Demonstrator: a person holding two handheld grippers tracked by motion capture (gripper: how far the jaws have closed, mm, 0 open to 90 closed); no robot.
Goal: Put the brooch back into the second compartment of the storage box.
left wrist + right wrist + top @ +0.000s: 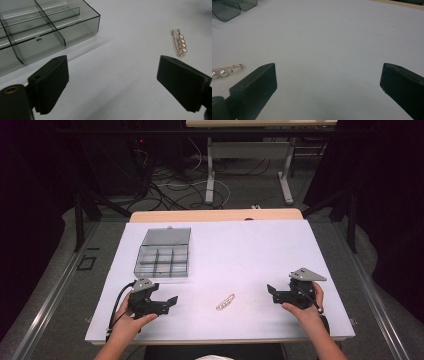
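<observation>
A gold pin set with several pearls (225, 301) lies flat on the white sheet, between my two grippers. In the left gripper view the pin (180, 43) is ahead and to the right of the jaws. My left gripper (172, 301) rests on the sheet left of the pin, open, with nothing between its jaws. My right gripper (270, 291) rests to the pin's right, open and empty too. In the right gripper view the pin (225, 70) shows at the left edge, beyond the left jaw. A smoky clear compartment box (164, 252) with its lid open stands behind the left gripper.
The white sheet (240, 250) covers most of the table, whose wooden edge (215, 215) shows at the back. Beyond it are table legs and cables on the floor. A corner of the box (232, 7) appears top left in the right gripper view.
</observation>
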